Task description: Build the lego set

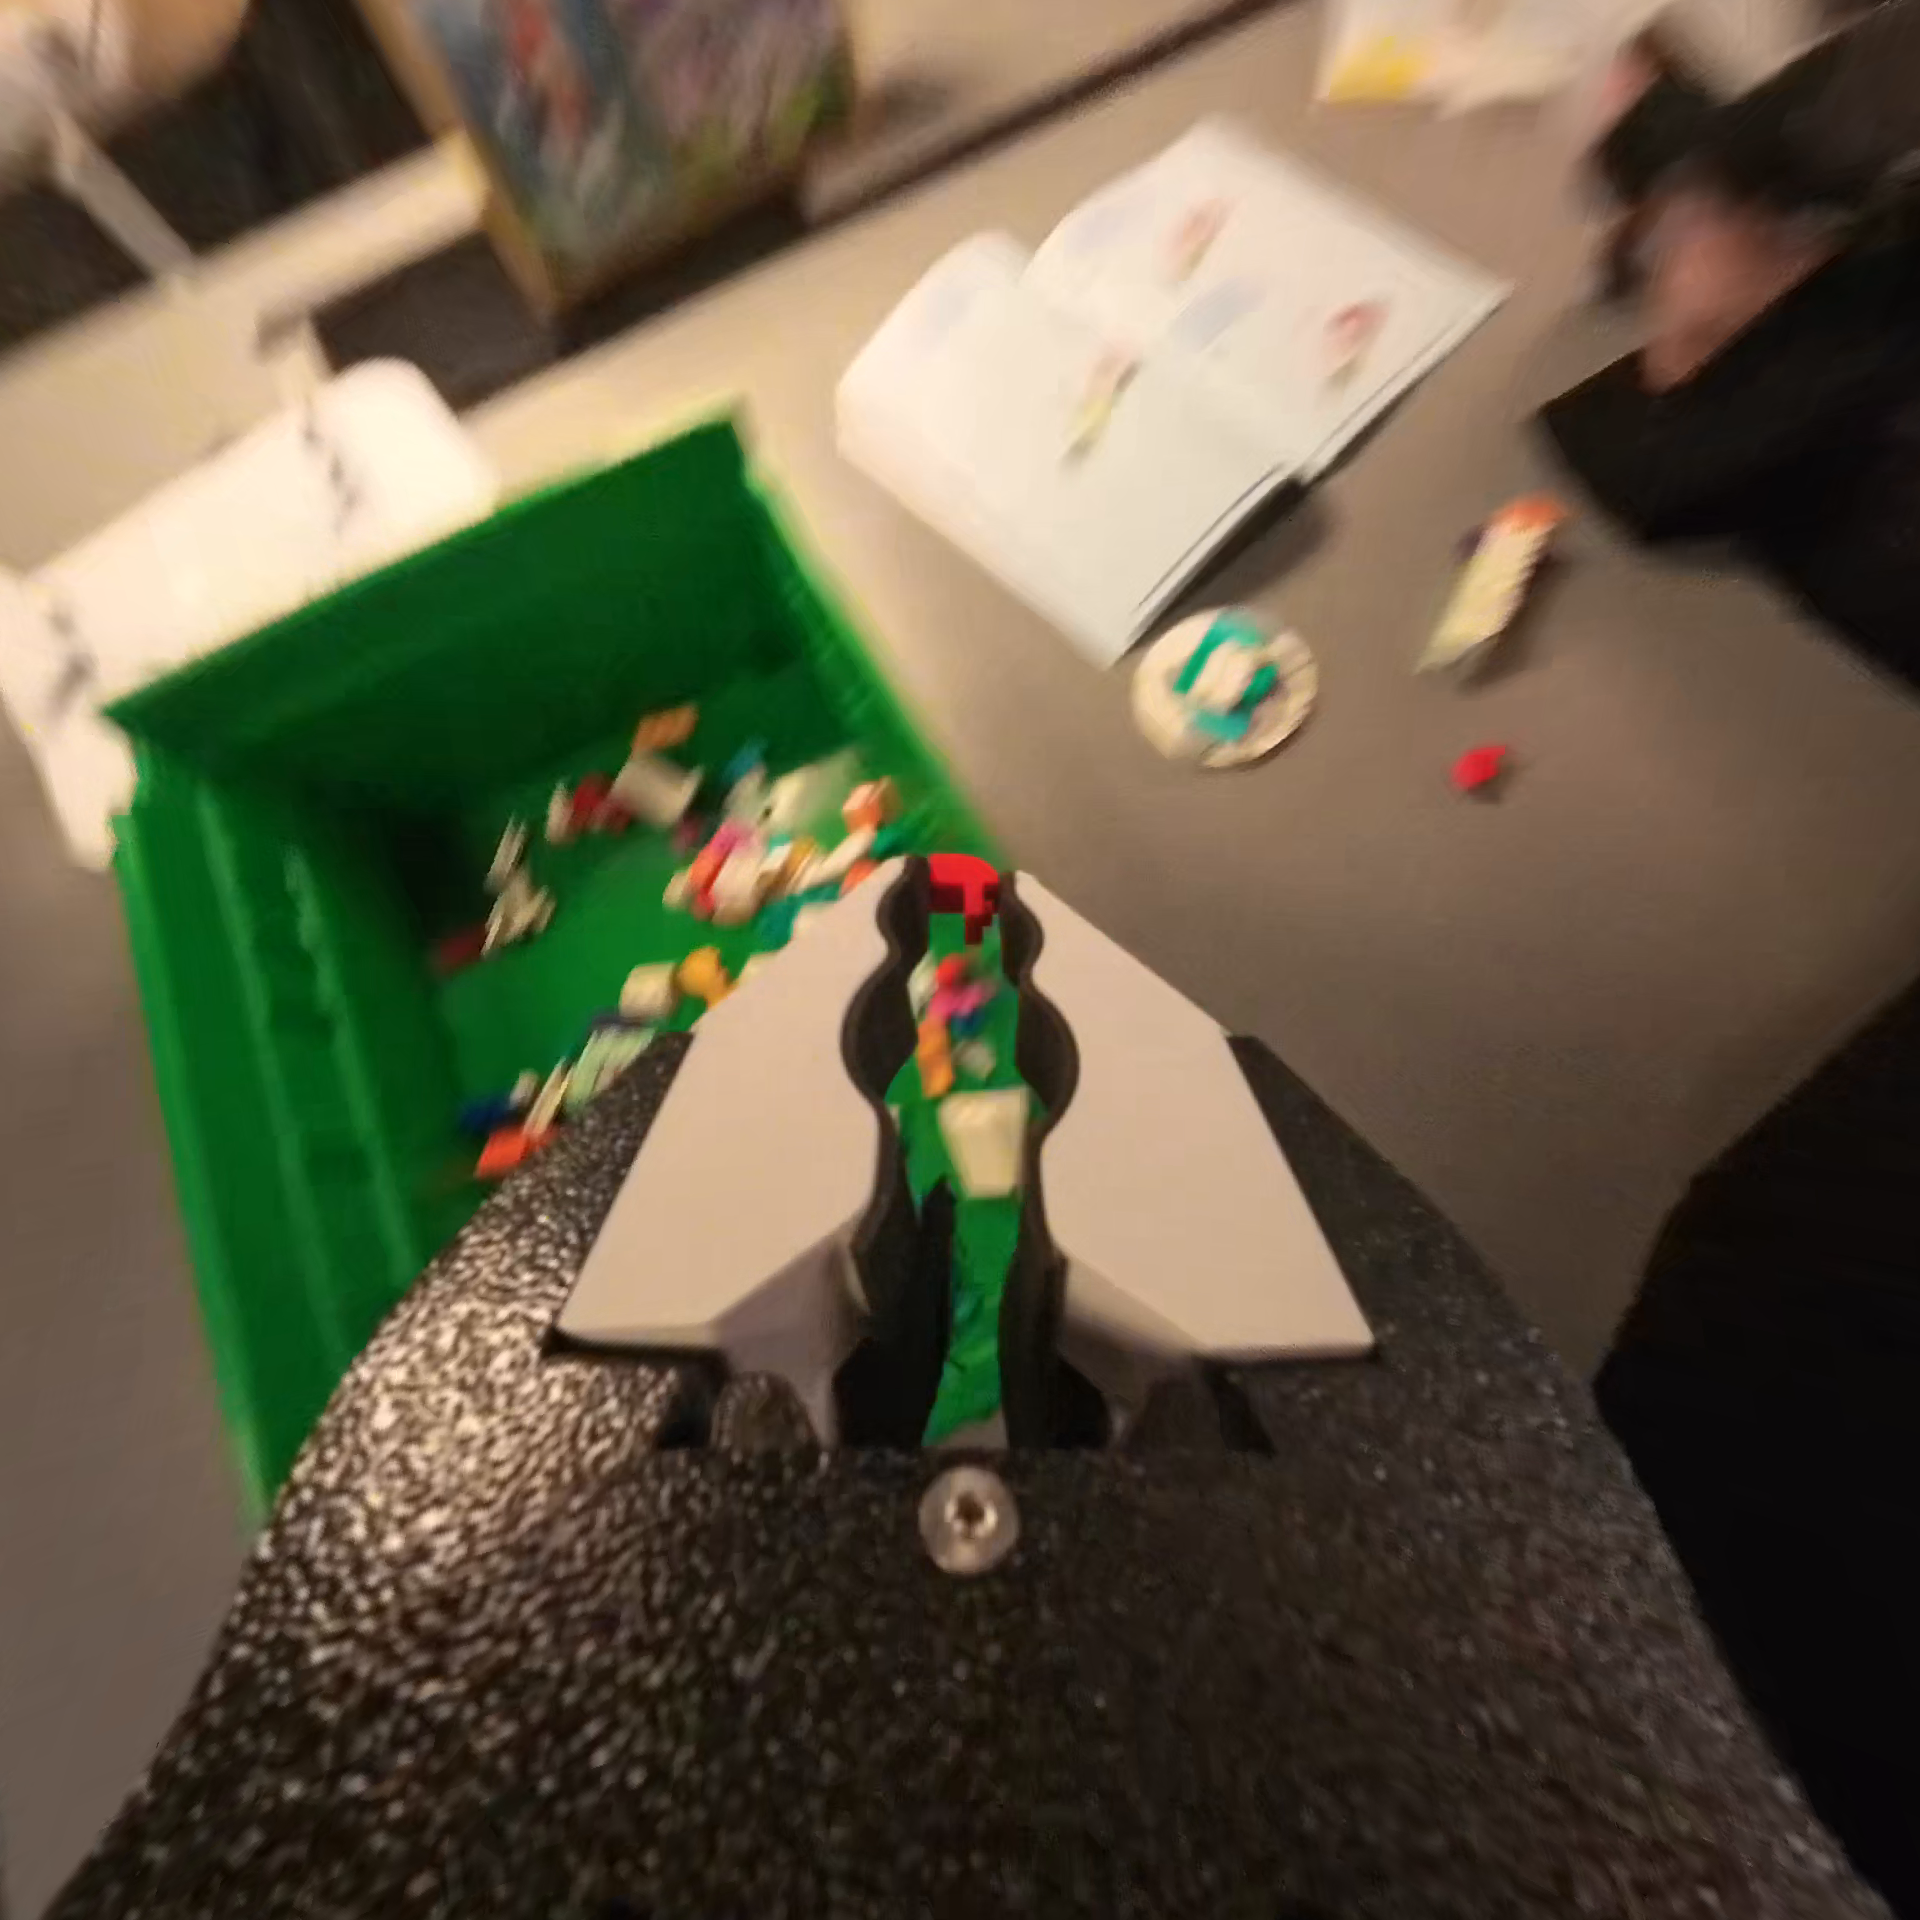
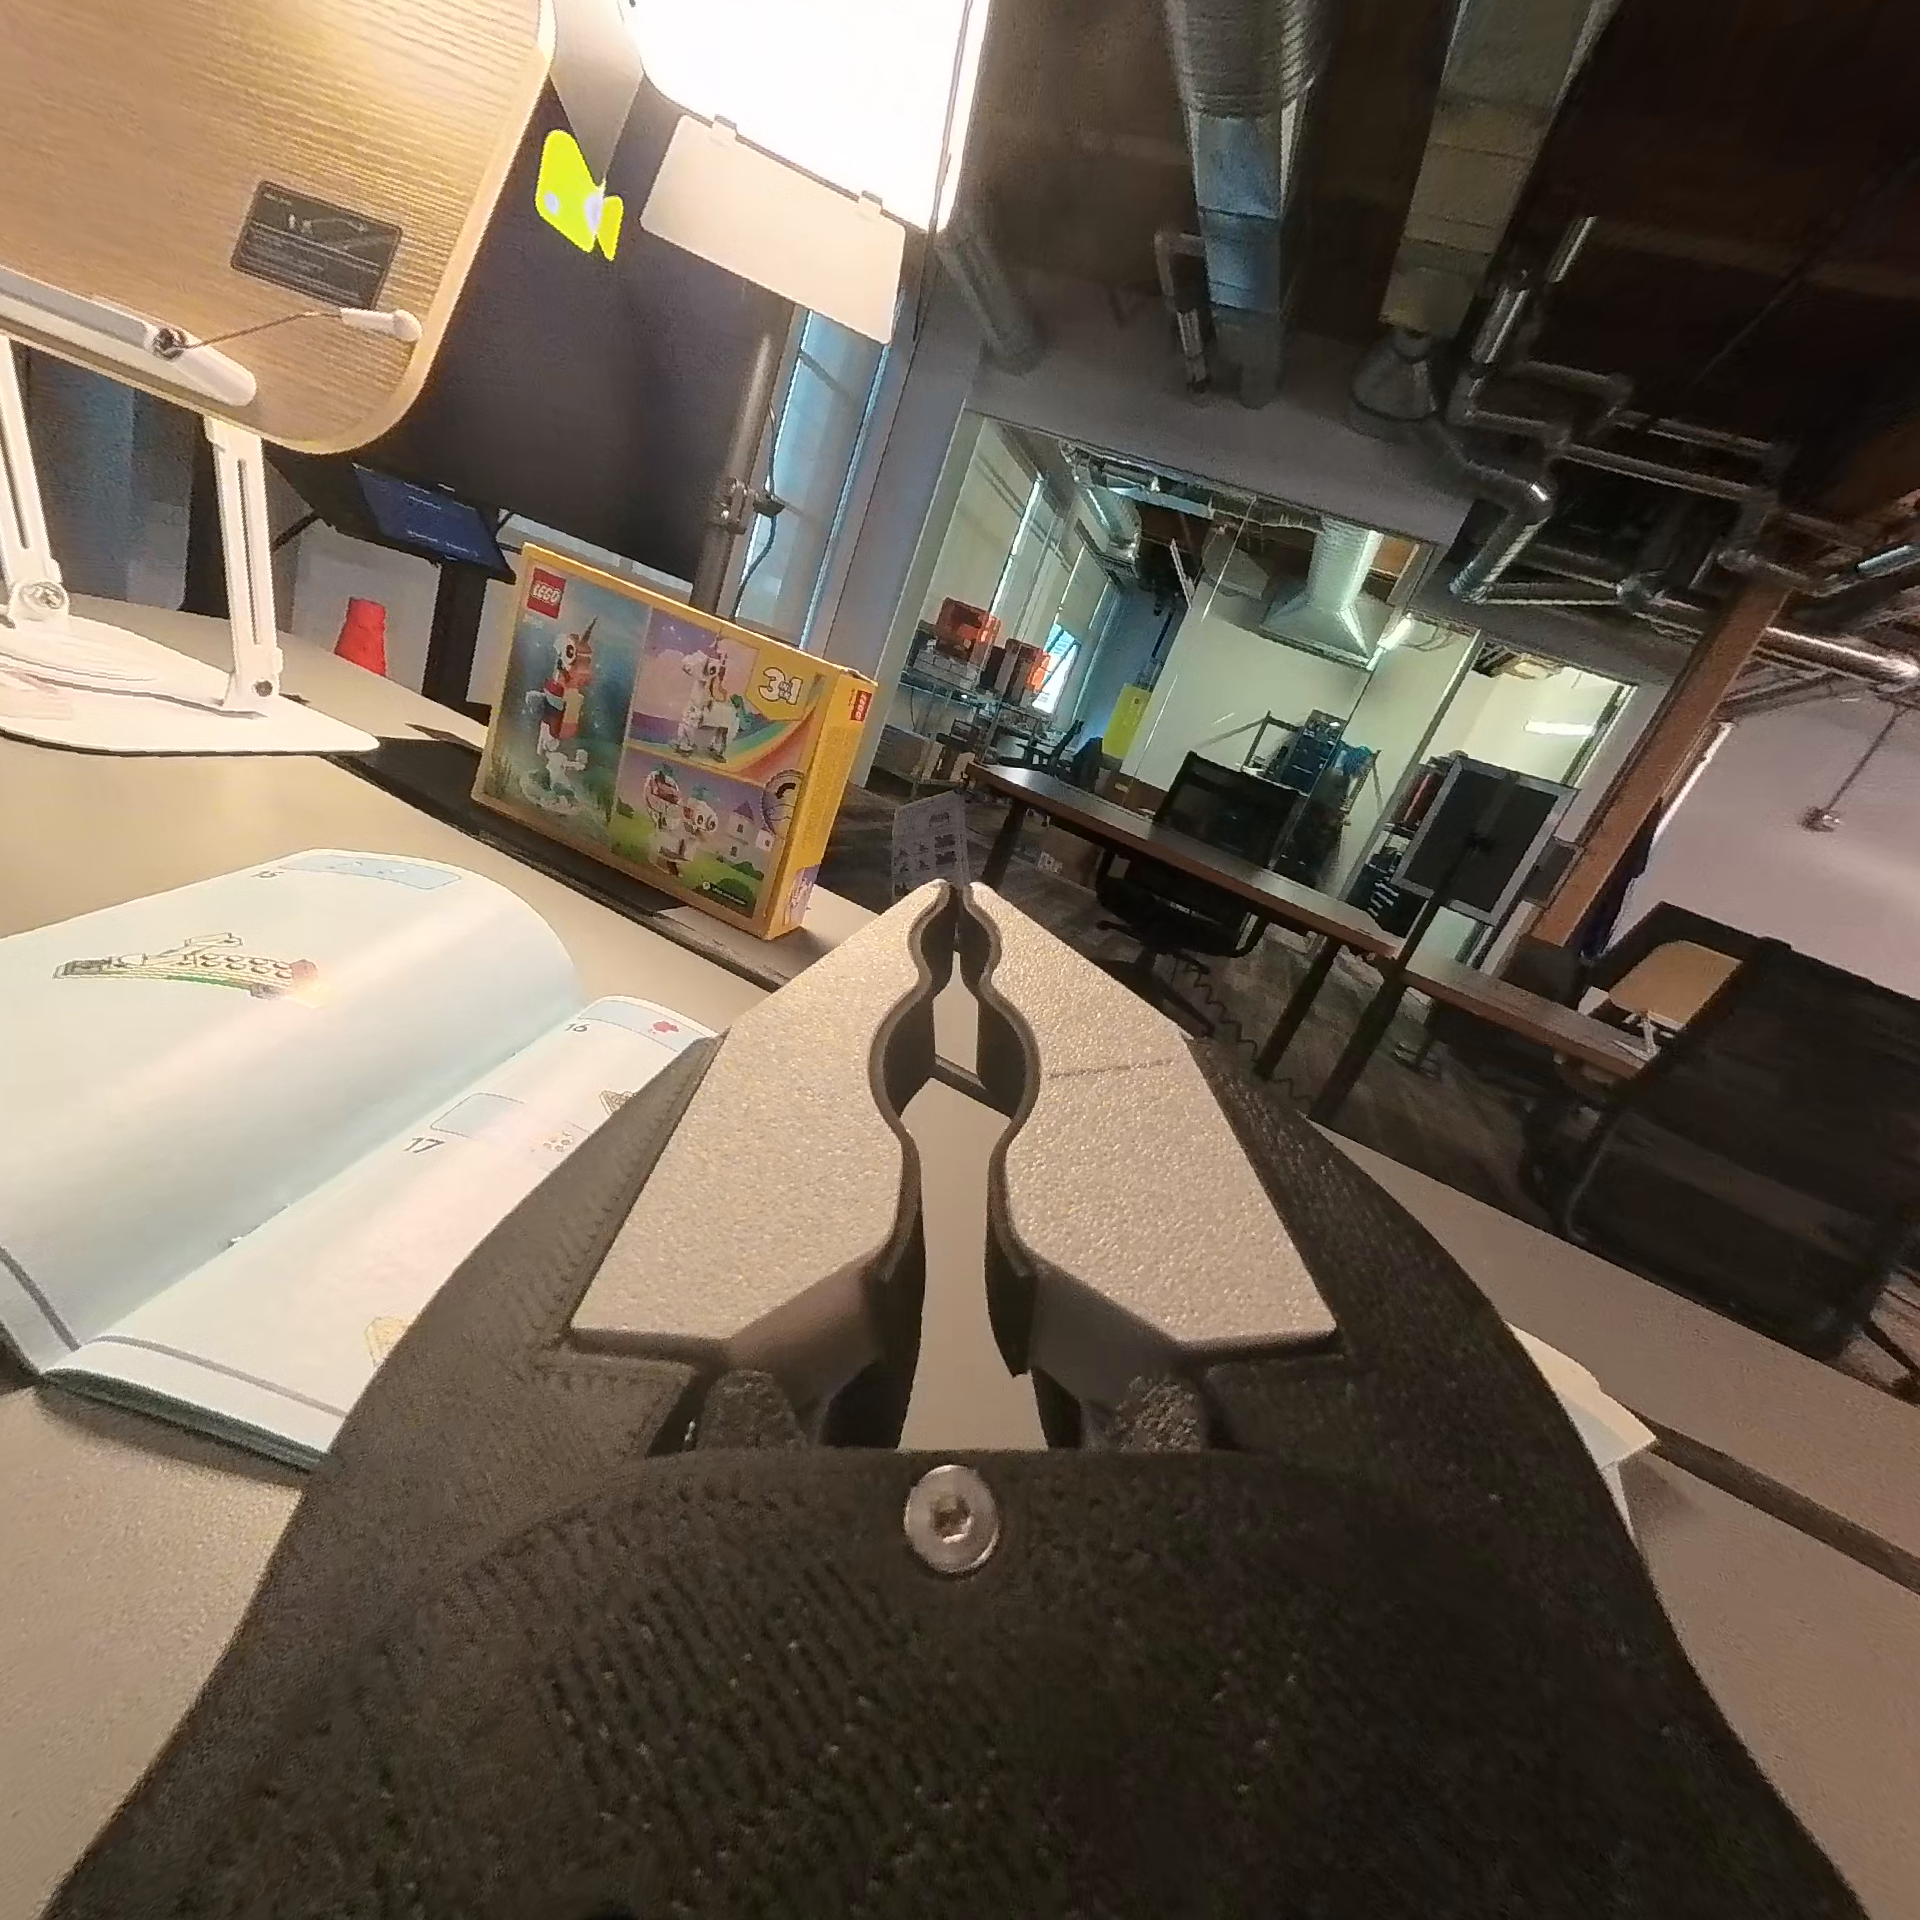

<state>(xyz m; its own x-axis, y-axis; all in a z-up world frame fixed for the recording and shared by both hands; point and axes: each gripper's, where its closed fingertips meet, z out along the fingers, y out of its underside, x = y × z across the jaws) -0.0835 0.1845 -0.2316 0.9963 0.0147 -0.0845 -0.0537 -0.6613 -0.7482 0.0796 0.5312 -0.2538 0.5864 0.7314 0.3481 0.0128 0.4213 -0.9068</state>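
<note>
A: Small red lego brick (image 1: 961, 883) pinched at the tips of the left gripper (image 1: 961, 896), above the green plastic bin (image 1: 312, 1039) of loose mixed pieces.

B: Right gripper (image 2: 957, 906)?

A: Tips closed together, nothing in them, aimed over the grey tabletop (image 2: 125, 1558).

B: Counts?

A: One open instruction booklet (image 2: 260, 1091), one yellow lego box (image 2: 665, 769), one round partial build (image 1: 1226, 686), one loose red piece (image 1: 1477, 767). Open workshop room behind.

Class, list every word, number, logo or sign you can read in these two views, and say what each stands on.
I do not copy out writing; these things bear it.
Yellow set box: logo and printed marks, legible.
Open instruction booklet: step numbers, legible.
Dark plate on the wooden shade: too small.
Leaflet behind the box: too small.
Left wrist view: all blurred.
</note>
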